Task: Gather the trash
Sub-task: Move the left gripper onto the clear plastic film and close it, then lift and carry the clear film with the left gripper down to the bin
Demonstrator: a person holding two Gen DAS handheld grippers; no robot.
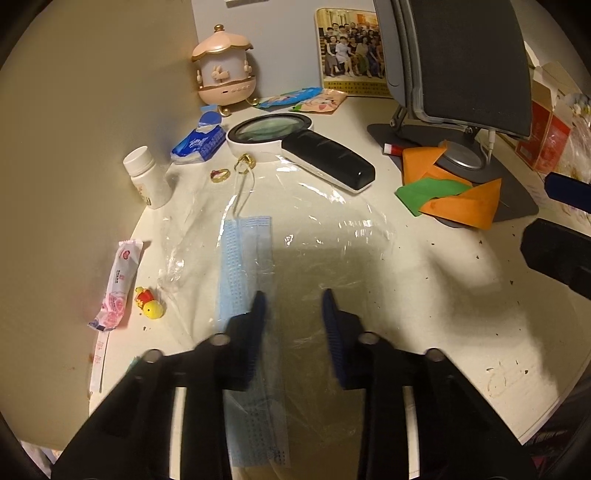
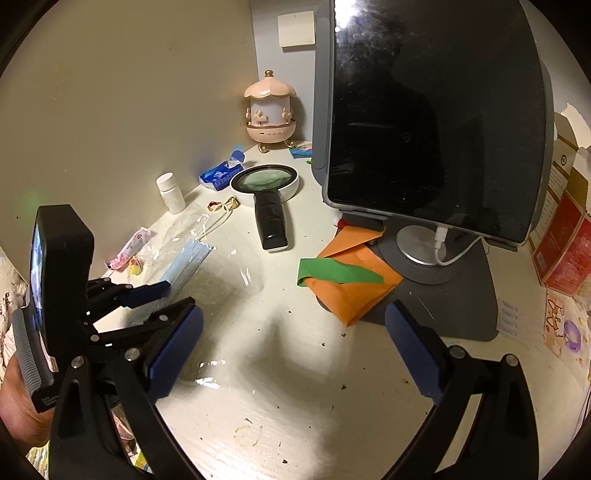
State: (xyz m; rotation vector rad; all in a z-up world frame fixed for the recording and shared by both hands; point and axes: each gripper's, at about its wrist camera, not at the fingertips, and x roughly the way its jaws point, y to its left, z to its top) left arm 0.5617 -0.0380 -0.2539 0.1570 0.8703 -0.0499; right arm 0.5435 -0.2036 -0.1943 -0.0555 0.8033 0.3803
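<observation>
Left gripper point(image 1: 293, 306) hovers with jaws parted over the clear plastic wrapper point(image 1: 314, 258) and blue face mask point(image 1: 243, 266) near the desk's point(image 1: 424, 295) left edge; right gripper point(image 2: 293, 332) gapes wide, empty. Best to pinch the mask and film together, low and square.

— What's the room like from where you're sitting?

— I see a pale desk point(image 2: 295, 369) pushed into a corner. A beige wall point(image 1: 92, 110) runs along its left side, and a grey-blue wall point(image 2: 269, 59) stands behind it, carrying a white wall plate point(image 2: 296, 28).

— Lighting?

— Warm and uneven. I get a bright patch on the desktop in the right wrist view, with soft shadows across it. The surface is speckled with dark crumbs, and there's a faint ring stain point(image 2: 246, 435) near the front edge.
</observation>
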